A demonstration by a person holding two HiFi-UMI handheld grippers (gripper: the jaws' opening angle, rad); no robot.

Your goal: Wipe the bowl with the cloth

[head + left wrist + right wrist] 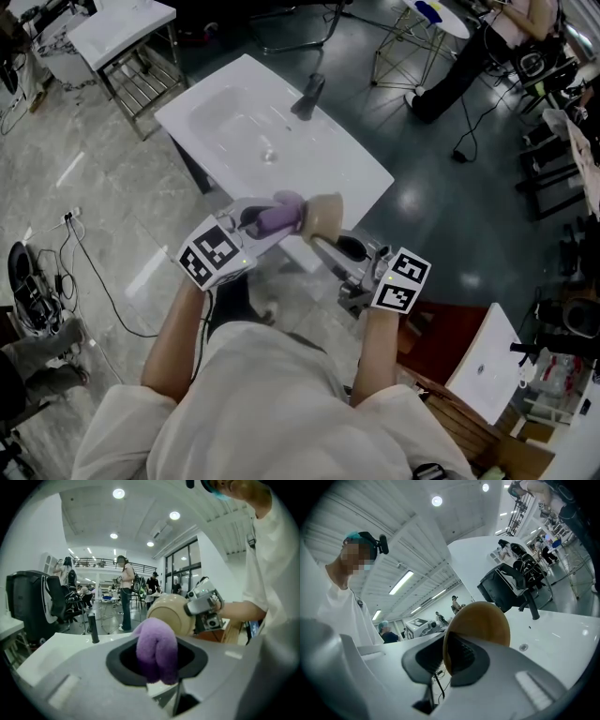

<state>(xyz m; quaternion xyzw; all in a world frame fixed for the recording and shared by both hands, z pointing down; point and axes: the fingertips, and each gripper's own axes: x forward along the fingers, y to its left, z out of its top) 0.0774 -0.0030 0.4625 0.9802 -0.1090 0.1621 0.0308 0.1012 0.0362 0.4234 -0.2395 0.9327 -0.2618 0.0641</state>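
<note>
Clamping a folded purple cloth (pixel 157 644), the left tool (pixel 157 657) has both jaws pressed on the fabric, which bulges up and forward out of the jaw opening in the left gripper view. The right tool (pixel 450 656) has its jaws closed on the rim of a tan bowl (pixel 483 623); the bowl wall passes between the ribbed pads and the bowl stands on edge. In the head view the left tool (pixel 258 223) and the right tool (pixel 321 240) converge from either side, so that the cloth (pixel 279 217) sits just beside the bowl (pixel 322 214); whether the two touch cannot be confirmed. Both items are held in the air, resting on no surface, over the near edge of a white washbasin (pixel 234 84). The left gripper view shows the rounded outer side of the bowl (pixel 171 613) directly behind the cloth, with the right tool (pixel 204 604) on its right. A dark tap (pixel 309 94) stands at the far edge of the washbasin, well apart from both tools.
</note>
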